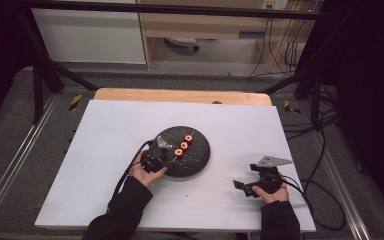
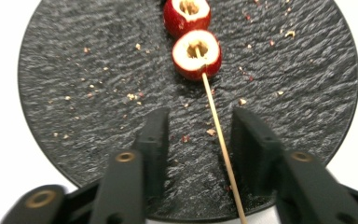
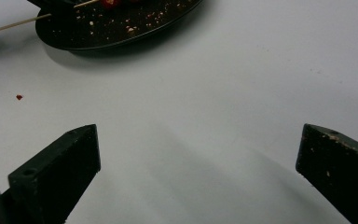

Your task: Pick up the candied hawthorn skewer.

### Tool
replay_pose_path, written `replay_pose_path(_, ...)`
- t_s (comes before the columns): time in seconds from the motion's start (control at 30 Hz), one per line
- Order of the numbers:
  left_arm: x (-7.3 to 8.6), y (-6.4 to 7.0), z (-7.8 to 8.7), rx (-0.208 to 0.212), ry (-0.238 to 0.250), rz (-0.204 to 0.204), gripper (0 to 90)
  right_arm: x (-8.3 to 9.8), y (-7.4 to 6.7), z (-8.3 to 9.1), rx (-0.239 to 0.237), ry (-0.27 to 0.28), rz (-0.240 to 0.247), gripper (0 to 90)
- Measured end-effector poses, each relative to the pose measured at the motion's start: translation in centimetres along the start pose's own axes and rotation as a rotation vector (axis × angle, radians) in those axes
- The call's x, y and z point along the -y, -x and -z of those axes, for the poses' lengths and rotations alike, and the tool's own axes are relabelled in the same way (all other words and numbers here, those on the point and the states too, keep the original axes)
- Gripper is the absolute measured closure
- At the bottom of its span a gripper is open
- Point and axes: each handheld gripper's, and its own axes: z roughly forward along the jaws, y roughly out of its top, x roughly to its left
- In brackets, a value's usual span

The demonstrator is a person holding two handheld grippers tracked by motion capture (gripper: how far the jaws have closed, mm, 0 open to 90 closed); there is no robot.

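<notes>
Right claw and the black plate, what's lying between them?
Bare white tabletop, apart from one red crumb, in the right gripper view; the right claw is open, short of the plate.

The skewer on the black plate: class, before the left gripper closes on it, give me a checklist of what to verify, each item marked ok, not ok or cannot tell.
1. The skewer lies between the left gripper fingers: ok, though nearer one finger.
2. Left gripper open enough to take it: ok.
3. Fingers clear of the red fruit pieces: ok, the fruit sits farther up the stick.
4. Fingers low enough to pinch the stick: cannot tell.
5. Black plate lies flat on the white table: ok.
6. Right gripper clear of the plate: ok, open over bare table.
</notes>
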Motion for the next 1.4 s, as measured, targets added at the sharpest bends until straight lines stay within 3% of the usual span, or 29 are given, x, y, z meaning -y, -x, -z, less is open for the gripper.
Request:
replay_pose_path(0.33, -0.2, 0.4, -0.2, 0.005, -0.014, 0.009, 81.9, 0.0, 0.0, 0.0, -0.003, -0.005, -0.003, 0.7)
replay_pose_path(0.6, 0.1, 0.6, 0.0, 0.000, -0.008, 0.016, 87.5, 0.0, 0.0, -0.1, -0.003, -0.003, -0.004, 0.7)
replay_pose_path(1.0, 1.0, 0.2, 2.3, 0.024, 0.104, 0.028, 88.0, 0.0, -0.1, 0.0, -0.002, -0.002, -0.012, 0.7)
replay_pose_path(1.4, 4.3, -0.9, 5.1, 0.036, 0.225, 0.042, 88.0, -0.7, -0.7, -0.2, -0.012, 0.011, -0.019, 0.6)
